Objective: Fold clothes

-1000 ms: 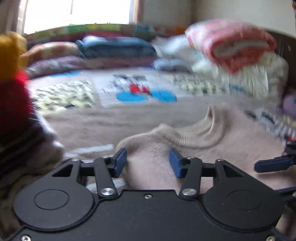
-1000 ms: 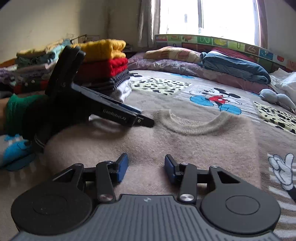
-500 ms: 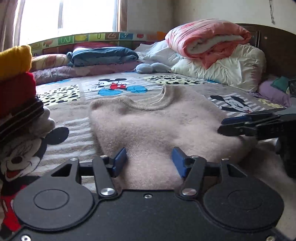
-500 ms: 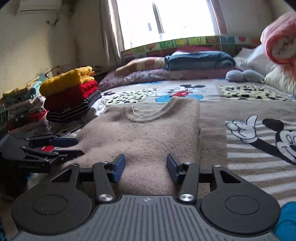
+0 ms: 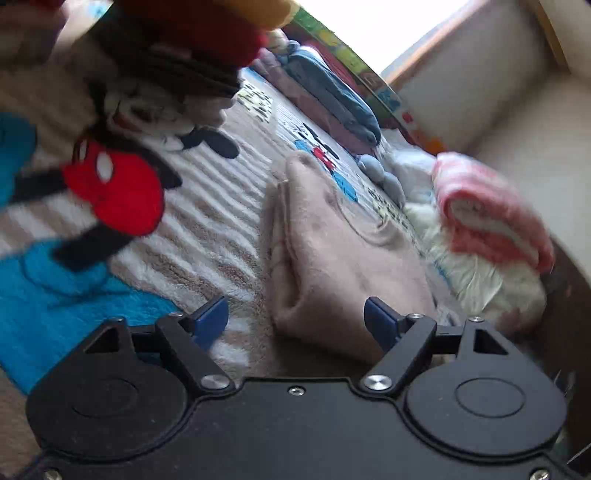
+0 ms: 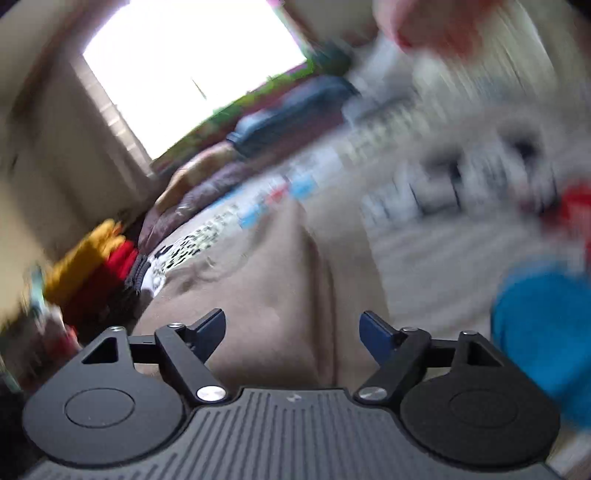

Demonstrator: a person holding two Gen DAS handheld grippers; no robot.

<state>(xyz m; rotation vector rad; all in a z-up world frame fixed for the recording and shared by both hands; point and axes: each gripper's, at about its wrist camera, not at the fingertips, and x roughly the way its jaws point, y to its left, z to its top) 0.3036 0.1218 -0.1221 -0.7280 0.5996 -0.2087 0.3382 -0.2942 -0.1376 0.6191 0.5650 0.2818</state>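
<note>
A beige knitted sweater [image 5: 332,251] lies folded lengthwise on the Mickey Mouse blanket [image 5: 207,236], collar at the far end. My left gripper [image 5: 295,321] is open and empty, tilted, at the sweater's near left corner. In the blurred right wrist view the sweater [image 6: 273,295] runs away from my right gripper [image 6: 291,328], which is open and empty at its near right edge.
A stack of folded clothes, yellow and red on top [image 5: 192,29], stands left of the sweater; it also shows in the right wrist view [image 6: 92,266]. Pillows and a blue quilt [image 5: 332,99] lie under the window. A pink-and-white duvet pile [image 5: 487,221] sits at the headboard.
Both grippers have opened wider and rolled sideways, the views now tilted. Each has dropped lower toward its near corner of the sweater. The right view has blurred from fast motion.
</note>
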